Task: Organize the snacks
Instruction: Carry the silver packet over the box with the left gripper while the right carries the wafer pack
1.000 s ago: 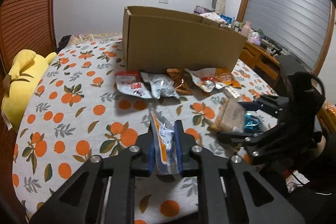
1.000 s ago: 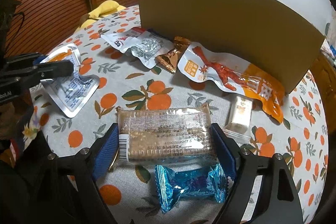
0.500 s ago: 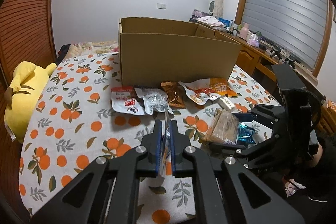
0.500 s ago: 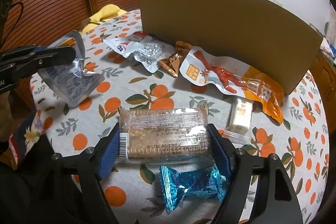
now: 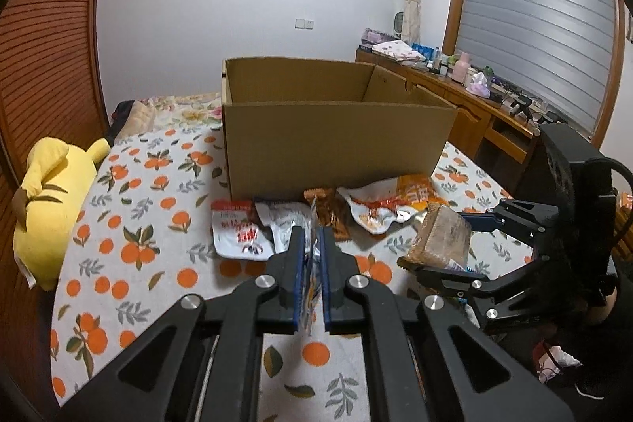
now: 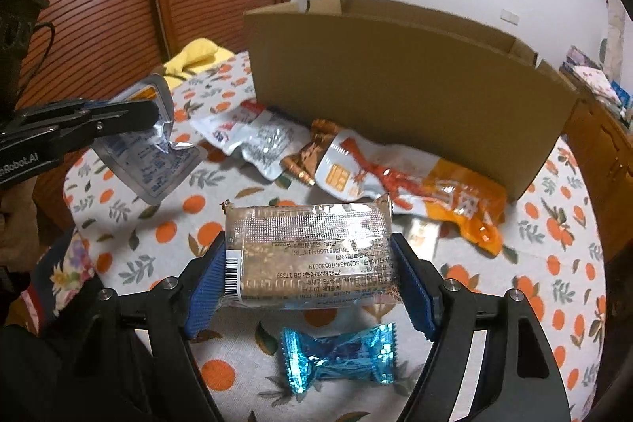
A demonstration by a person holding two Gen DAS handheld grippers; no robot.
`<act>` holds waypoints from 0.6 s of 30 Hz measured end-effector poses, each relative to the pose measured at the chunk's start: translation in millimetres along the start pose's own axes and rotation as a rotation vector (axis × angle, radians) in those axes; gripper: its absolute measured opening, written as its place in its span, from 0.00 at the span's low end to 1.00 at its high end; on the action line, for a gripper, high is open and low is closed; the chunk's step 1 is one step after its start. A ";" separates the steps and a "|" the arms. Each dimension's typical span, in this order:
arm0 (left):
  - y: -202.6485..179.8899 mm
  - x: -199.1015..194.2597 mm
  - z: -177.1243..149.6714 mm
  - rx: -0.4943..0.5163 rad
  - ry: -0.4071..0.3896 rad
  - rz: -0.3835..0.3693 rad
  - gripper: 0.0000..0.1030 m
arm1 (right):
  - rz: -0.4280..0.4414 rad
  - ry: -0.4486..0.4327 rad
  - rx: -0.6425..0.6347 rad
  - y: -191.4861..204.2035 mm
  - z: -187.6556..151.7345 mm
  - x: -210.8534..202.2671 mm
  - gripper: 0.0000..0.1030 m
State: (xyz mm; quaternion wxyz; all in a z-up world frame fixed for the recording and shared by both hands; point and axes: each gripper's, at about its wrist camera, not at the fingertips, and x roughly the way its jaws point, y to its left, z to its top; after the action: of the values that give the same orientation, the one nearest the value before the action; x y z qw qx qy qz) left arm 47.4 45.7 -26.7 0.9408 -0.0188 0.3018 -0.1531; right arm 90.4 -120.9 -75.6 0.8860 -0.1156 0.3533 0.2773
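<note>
Nearest, the right gripper (image 6: pixel 312 287) is clamped across the short ends of a clear-wrapped biscuit pack (image 6: pixel 310 256), held flat and clear of the orange-print cloth (image 6: pixel 554 287), a grip that suits its stiff block shape. Below it, near the cloth's front edge, a blue foil candy (image 6: pixel 336 352) lies untouched. To the left, the left gripper (image 5: pixel 310 263) is closed tight on a thin silver sachet (image 6: pixel 152 149), pinched by one edge so it hangs limp. Farther on, four packets wait in a row against the front wall of the open cardboard box (image 5: pixel 336 141), among them a long orange packet (image 6: pixel 415 184). Both loads appear bound for that box.
</note>
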 end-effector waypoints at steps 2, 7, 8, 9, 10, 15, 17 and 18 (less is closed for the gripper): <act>-0.5 -1.2 6.6 0.003 -0.013 -0.005 0.03 | -0.005 -0.014 0.001 -2.0 3.9 -4.7 0.77; -1.9 -2.6 23.6 0.001 -0.054 -0.016 0.03 | -0.020 -0.040 0.002 -6.5 12.3 -13.7 0.77; -1.8 -3.1 26.2 0.000 -0.060 -0.017 0.03 | -0.026 -0.047 -0.001 -7.5 14.5 -16.8 0.77; -2.1 -3.6 30.3 -0.001 -0.069 -0.019 0.03 | -0.029 -0.051 -0.002 -8.8 15.8 -18.4 0.77; -2.4 -4.1 33.2 -0.001 -0.075 -0.019 0.03 | -0.033 -0.057 -0.002 -10.0 17.4 -21.1 0.77; -5.1 -7.1 52.1 0.014 -0.108 -0.024 0.03 | -0.052 -0.085 -0.002 -16.6 25.8 -31.3 0.77; -5.5 -7.1 58.2 0.016 -0.115 -0.027 0.03 | -0.055 -0.099 0.001 -20.9 31.4 -34.9 0.77; -6.0 -6.8 62.7 0.019 -0.120 -0.029 0.03 | -0.056 -0.103 0.004 -22.8 33.2 -36.3 0.77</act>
State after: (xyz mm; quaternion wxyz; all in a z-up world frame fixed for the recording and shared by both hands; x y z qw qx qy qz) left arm 76.5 38.5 29.2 0.9550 -0.0236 0.2432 -0.1681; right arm 100.5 -141.2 -26.4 0.9107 -0.1095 0.3042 0.2572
